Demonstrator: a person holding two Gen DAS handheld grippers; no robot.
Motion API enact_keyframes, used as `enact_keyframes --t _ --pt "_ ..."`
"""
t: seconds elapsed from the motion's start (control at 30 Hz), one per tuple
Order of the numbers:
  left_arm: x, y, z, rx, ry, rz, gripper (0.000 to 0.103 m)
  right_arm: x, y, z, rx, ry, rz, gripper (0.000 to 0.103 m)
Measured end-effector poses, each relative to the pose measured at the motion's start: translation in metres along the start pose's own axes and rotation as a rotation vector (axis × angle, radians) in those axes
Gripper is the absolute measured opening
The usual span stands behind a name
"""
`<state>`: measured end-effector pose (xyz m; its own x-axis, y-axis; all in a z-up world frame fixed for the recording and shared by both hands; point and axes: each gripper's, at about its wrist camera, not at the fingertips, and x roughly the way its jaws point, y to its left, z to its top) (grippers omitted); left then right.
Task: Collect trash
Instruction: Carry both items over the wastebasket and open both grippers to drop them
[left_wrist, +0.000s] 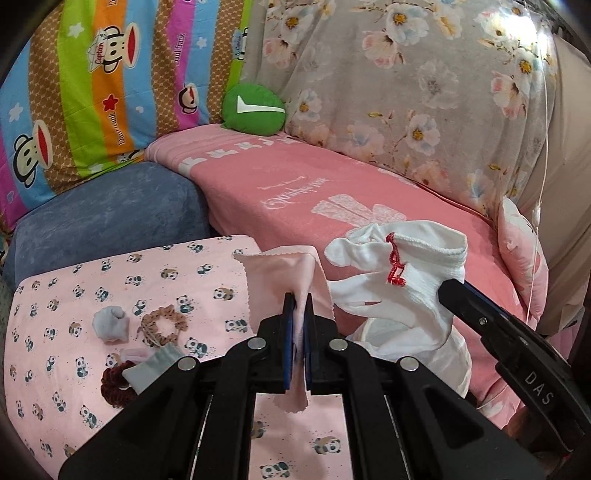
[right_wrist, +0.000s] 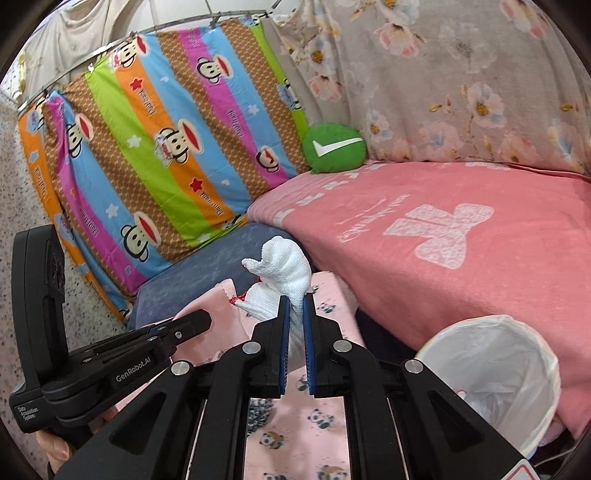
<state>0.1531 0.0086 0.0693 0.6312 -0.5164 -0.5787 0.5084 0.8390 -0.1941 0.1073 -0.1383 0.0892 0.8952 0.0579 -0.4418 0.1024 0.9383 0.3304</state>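
My left gripper (left_wrist: 300, 301) is shut on a pale pink cloth (left_wrist: 284, 275) and holds it above the panda-print sheet (left_wrist: 74, 295). My right gripper (right_wrist: 294, 301) is shut on a white knitted glove (right_wrist: 286, 267) with a red stitched cuff; the glove also shows in the left wrist view (left_wrist: 402, 280), hanging to the right of the pink cloth. A white-lined trash bin (right_wrist: 495, 373) stands at the lower right, below the pink bed edge. The left gripper shows in the right wrist view (right_wrist: 192, 321), left of the glove.
On the panda sheet lie a small grey cloth (left_wrist: 110, 325), a brown scrunchie (left_wrist: 162, 325), a dark red scrunchie (left_wrist: 114, 384) and a grey pouch (left_wrist: 151, 369). A pink blanket (left_wrist: 332, 184) covers the bed, with a green cushion (left_wrist: 255, 109) at the back. A blue cushion (left_wrist: 107, 214) sits on the left.
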Motion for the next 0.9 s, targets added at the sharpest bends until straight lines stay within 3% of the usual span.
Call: enact_keyframes --t 0.5,0.9 --pt "0.014 -0.091 -0.002 0.108 0.04 -0.106 0.004 -0.062 -0.098 0.011 0.106 -0.063 -0.11 0.009" --pt "0.027 -0.138 -0.009 0.168 0.072 -0.152 0.004 -0.082 -0.143 0.002 0.16 -0.08 -0.164 0.009"
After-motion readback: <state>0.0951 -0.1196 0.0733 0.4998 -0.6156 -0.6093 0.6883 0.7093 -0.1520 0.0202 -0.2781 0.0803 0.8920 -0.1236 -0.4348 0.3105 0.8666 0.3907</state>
